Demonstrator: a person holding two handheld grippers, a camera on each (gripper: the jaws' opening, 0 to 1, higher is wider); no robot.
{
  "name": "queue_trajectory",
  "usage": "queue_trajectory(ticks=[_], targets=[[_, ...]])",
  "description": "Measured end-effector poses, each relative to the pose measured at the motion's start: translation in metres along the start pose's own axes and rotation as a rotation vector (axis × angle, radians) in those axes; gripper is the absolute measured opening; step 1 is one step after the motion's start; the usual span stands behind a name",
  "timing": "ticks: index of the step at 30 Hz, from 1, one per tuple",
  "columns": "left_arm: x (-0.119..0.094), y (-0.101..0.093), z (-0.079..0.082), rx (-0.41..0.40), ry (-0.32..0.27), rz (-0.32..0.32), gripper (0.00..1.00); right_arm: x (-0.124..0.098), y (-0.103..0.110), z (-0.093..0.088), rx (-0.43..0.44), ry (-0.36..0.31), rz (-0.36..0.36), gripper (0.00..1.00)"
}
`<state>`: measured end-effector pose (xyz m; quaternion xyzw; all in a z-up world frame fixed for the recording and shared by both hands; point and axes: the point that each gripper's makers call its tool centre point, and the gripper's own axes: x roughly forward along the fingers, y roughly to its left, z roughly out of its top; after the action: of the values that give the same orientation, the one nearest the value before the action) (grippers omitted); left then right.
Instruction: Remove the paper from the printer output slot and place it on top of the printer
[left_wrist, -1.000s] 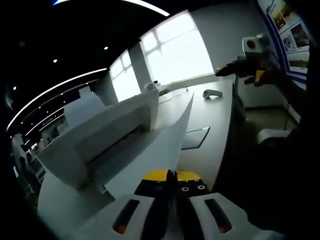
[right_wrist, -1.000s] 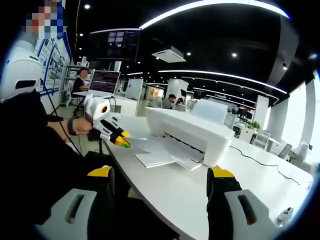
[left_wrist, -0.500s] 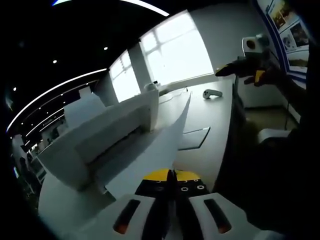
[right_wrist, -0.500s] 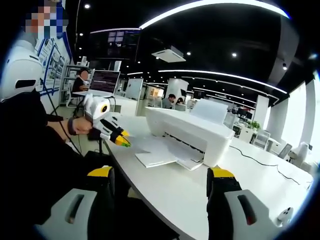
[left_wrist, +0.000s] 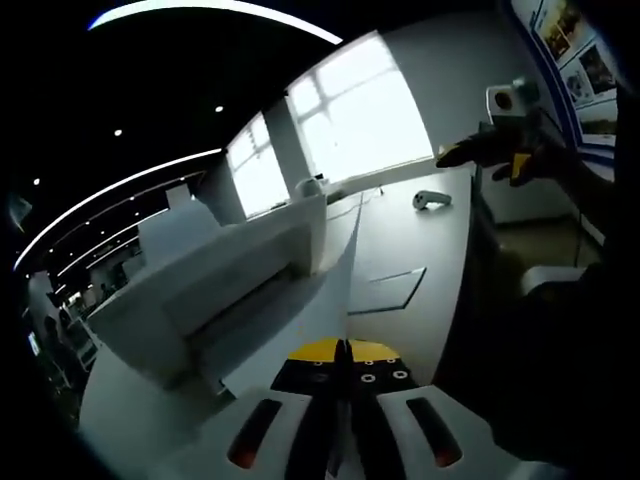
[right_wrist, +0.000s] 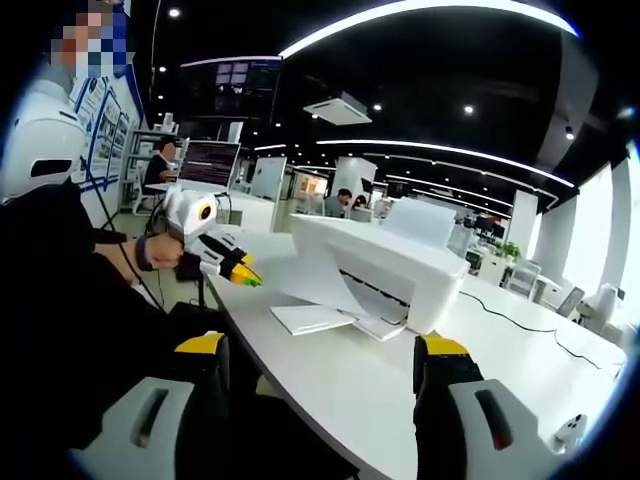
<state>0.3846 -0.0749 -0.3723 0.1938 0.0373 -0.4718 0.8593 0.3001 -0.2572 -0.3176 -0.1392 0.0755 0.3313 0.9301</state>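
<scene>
- On the long white table (right_wrist: 350, 385) stands the white printer (right_wrist: 375, 265), and we see its output tray (right_wrist: 315, 318) sticking out at the front, near the table's edge.
- We hold the left gripper (left_wrist: 347, 350) with its two yellow-tipped jaws pressed together on the near edge of the sheet of paper (left_wrist: 315, 315).
- From the left gripper view, the paper runs up and away from between the jaws, seen nearly edge-on, with its far corner close beside the printer (left_wrist: 225, 275) front.
- From the right gripper view, we see the left gripper (right_wrist: 247, 278) off to the left of the printer, with a hand (right_wrist: 160, 252) around its body.
- Its yellow tips pinch one corner of the paper (right_wrist: 305, 282), and the sheet hangs tilted in the air, above the output tray and in front of the slot.
- We cannot tell whether the far edge of the sheet touches the printer or the tray.
- Our right gripper (right_wrist: 320, 370) is held well apart from the paper, with its jaws spread wide and nothing between them.
- In the left gripper view, the right gripper (left_wrist: 490, 150) shows far off at the upper right, over the table's (left_wrist: 420, 235) edge; a small white object (left_wrist: 432, 200) lies on the table near it.
- Behind the printer, rows of desks and a monitor (right_wrist: 207, 163) stretch into the office.
</scene>
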Motion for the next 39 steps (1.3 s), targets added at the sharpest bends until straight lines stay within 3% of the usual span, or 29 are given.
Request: queue_trajectory(ticks=[39], targets=[[-0.0044,0.0,0.0079,-0.018,-0.012,0.0,0.05,-0.0009,-0.002,0.0001,-0.007,0.005,-0.006,0.7]])
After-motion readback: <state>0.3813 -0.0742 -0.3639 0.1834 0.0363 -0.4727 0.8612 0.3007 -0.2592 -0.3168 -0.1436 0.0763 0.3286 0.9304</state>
